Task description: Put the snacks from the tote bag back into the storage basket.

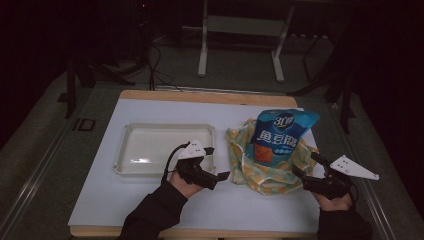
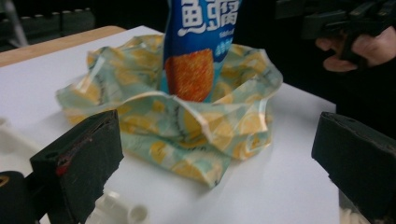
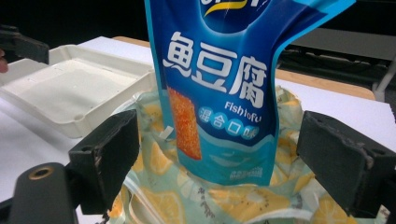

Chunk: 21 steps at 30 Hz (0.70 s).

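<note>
toward the right edge of the table (image 1: 150,210), a blue glossy fish-tofu snack pouch (image 1: 280,135) stands upright inside a crumpled lemon-print plastic bag (image 1: 260,172). the pouch looks light, soft and slippery; its flat top edge seems the surest hold. the right gripper (image 1: 310,167) sits beside the bag, fingers apart and empty. the left gripper (image 1: 216,162), also spread, hangs between the bag and a shallow white plastic tray (image 1: 150,145).

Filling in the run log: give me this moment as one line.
left gripper: open, near tray | right gripper: open, at bag | blue snack pouch: upright in lemon-print bag | nothing held
</note>
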Each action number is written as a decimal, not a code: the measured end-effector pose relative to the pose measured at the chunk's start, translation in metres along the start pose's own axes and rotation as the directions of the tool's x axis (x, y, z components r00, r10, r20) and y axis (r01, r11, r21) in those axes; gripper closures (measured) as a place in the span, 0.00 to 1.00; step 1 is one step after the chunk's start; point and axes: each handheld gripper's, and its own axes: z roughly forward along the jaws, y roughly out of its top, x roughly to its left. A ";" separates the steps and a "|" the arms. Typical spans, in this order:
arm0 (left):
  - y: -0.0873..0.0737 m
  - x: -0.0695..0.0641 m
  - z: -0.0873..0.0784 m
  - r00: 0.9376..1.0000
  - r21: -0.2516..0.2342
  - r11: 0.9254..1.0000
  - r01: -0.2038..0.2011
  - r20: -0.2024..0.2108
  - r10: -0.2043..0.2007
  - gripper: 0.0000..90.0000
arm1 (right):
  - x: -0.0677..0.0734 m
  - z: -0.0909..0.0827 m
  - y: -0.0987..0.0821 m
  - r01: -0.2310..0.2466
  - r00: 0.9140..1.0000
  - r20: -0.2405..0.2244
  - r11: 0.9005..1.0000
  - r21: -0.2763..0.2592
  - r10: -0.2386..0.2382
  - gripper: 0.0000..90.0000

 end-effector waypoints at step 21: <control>0.045 0.001 0.055 0.999 0.019 0.999 -0.039 -0.010 0.039 0.07 | -0.006 0.021 0.019 0.024 0.999 -0.023 1.000 0.010 -0.024 0.18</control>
